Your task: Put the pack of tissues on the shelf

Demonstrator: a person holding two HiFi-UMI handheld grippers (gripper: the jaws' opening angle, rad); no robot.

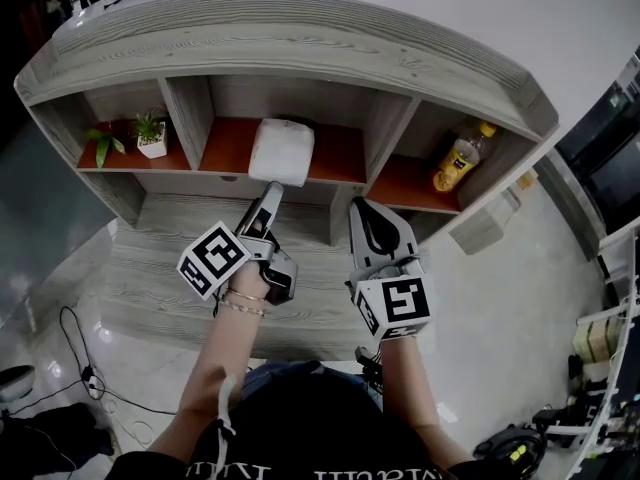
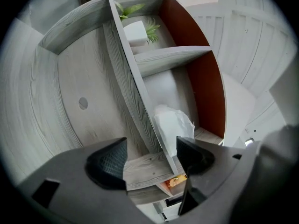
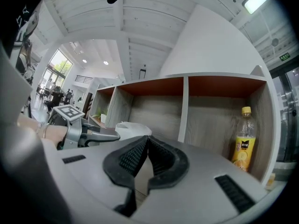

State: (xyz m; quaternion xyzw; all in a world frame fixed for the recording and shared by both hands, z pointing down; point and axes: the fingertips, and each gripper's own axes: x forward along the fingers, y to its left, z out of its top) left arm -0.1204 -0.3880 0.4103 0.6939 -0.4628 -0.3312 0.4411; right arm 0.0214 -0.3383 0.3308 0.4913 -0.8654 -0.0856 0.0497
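The white pack of tissues lies in the middle compartment of the grey wooden shelf, on its red-brown board. My left gripper points at the pack from just in front, tips near its front edge. In the left gripper view the pack sits beyond the left gripper, whose jaws stand open; only the shelf's board edge shows between them. My right gripper hovers before the divider to the right, shut and empty. In the right gripper view the right gripper shows its pads touching, with the pack behind them.
A yellow drink bottle leans in the right compartment, also visible as the bottle in the right gripper view. Two small potted plants stand in the left compartment. A lower grey board juts out under the grippers. Cables lie on the floor at left.
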